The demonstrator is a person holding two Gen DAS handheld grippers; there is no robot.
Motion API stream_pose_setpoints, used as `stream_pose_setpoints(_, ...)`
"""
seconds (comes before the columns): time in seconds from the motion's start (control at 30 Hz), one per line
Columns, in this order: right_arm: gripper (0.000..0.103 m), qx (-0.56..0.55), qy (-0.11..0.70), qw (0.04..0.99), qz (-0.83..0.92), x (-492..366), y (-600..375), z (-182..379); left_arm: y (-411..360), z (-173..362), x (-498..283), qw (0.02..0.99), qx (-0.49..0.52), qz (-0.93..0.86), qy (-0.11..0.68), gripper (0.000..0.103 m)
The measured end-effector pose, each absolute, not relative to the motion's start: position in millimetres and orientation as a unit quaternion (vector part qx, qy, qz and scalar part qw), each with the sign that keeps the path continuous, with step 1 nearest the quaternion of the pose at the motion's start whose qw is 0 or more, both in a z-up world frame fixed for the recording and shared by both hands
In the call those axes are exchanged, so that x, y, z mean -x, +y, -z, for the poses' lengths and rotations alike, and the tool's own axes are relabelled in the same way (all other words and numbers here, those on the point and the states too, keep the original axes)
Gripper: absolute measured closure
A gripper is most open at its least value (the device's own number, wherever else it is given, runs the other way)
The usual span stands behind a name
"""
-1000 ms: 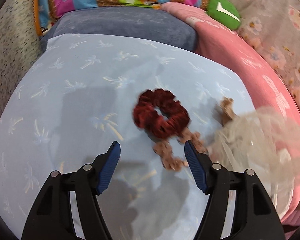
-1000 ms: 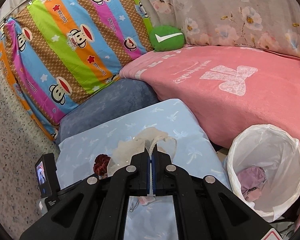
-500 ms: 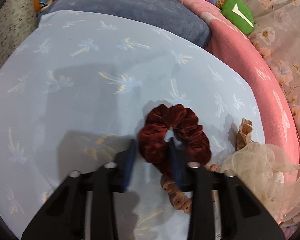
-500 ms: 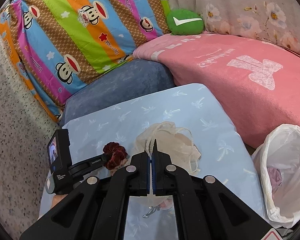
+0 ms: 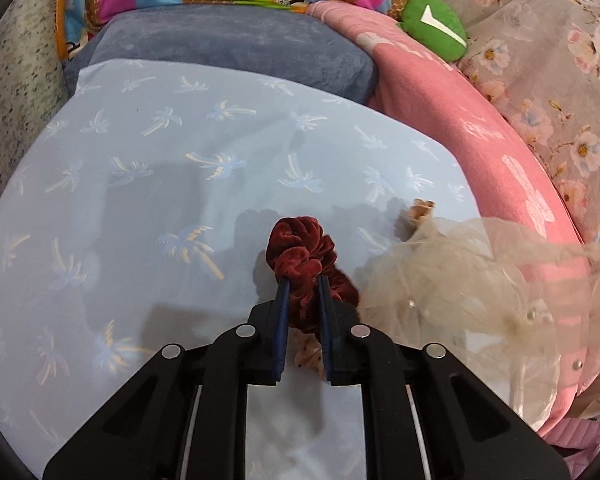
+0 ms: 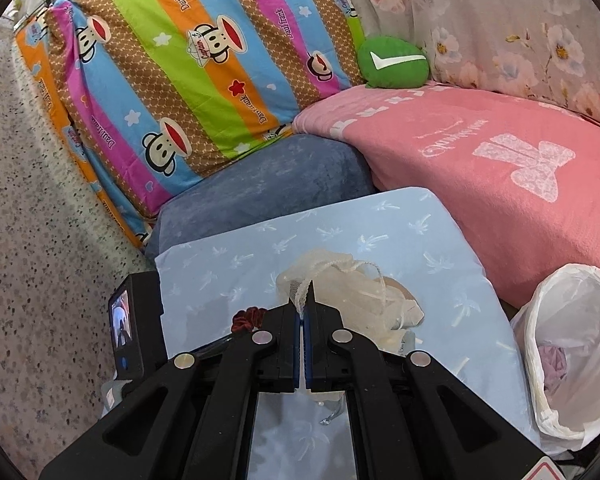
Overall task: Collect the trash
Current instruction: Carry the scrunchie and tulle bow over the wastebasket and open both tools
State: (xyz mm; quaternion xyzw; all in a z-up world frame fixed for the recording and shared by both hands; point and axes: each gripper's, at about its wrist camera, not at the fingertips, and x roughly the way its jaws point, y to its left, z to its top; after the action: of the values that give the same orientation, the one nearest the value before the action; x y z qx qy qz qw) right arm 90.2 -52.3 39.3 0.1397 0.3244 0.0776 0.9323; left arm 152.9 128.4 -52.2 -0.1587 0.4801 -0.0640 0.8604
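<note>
1. The dark red scrunchie (image 5: pixel 305 268) is being pinched by the left gripper (image 5: pixel 303 282); its jaws have just been closing, and the velvet is now bunched between the blue pads, presumably so it can be carried away as trash.
2. Just below the scrunchie, a small brown dotted scrunchie (image 5: pixel 309 356) is being left on the blue cushion (image 5: pixel 140 168), likely for a later pass.
3. Just right of the scrunchie, a sheer cream mesh piece (image 6: pixel 340 284) is being gripped by the fully closed right gripper (image 6: pixel 303 304), a thin edge caught between its pads, so both hands are judged loaded together.
4. Farther right of the scrunchie, beyond the cushion's edge, the white bin bag (image 6: pixel 572 344) is being kept open, some pink cloth already inside.
5. Well behind the scrunchie, the grey pillow (image 5: pixel 228 48) and pink blanket (image 5: pixel 500 152) are being left untouched.
</note>
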Motion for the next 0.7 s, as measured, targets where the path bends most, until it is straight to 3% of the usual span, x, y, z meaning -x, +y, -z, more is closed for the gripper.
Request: stream_pose_setpoints(0.7, 0.102, -0.178, 0.226, 0.957, 0.02, -1.1, -173.6, -106.4, 1.5, -15.0, -88.7, 0.872, 0.068, 0.2, 0.44, 0.089)
